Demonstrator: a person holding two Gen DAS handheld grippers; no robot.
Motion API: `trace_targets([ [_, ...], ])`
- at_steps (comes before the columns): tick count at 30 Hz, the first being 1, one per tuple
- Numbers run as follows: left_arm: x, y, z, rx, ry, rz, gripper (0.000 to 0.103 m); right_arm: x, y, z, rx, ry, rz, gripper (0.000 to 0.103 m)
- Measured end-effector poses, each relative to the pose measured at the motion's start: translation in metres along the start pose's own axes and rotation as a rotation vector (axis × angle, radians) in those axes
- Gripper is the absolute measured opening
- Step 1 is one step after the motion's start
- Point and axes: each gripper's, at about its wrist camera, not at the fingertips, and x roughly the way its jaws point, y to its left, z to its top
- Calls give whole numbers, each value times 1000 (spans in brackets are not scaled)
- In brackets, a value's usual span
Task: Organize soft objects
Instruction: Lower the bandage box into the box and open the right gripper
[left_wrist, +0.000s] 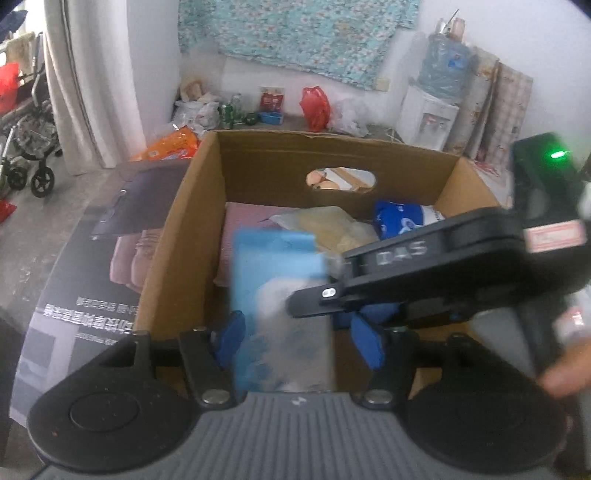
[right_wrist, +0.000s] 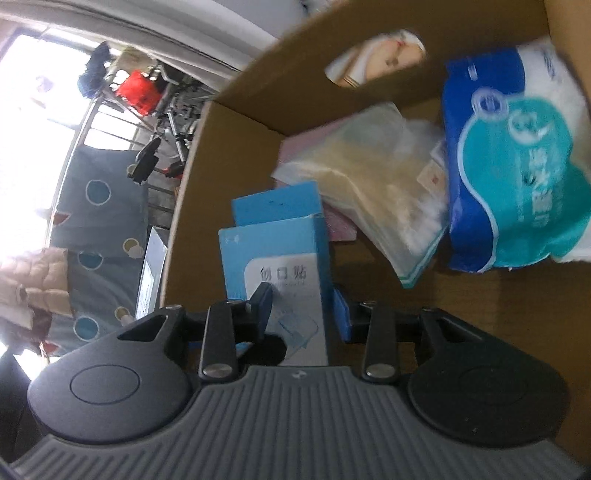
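Right tool (right_wrist: 303, 308) pinching blue box (right_wrist: 280, 280) over cardboard carton (right_wrist: 207, 184), left tool (left_wrist: 300, 341) spread — box between, untouched

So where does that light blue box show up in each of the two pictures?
Left wrist view: the light blue box stands low in the middle, blurred, between the left gripper fingers.
Right wrist view: the same box is low and centre-left, between the right gripper fingers, its printed face readable.
Shared landmark: the oval handle hole in the cardboard carton's far wall.
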Motion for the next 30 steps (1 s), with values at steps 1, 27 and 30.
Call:
trace_targets([
  [1, -1, -1, 0, 0, -1, -3, 70, 5, -3, 0, 16, 18, 5, 35],
  [27, -124, -85, -39, 79, -244, -204, 87, -184, -9, -75, -111, -248, 345, 54],
  [30, -137, -118, -51, 124, -255, -267, 88, -240, -43, -100, -110, -341, 368, 58],
])
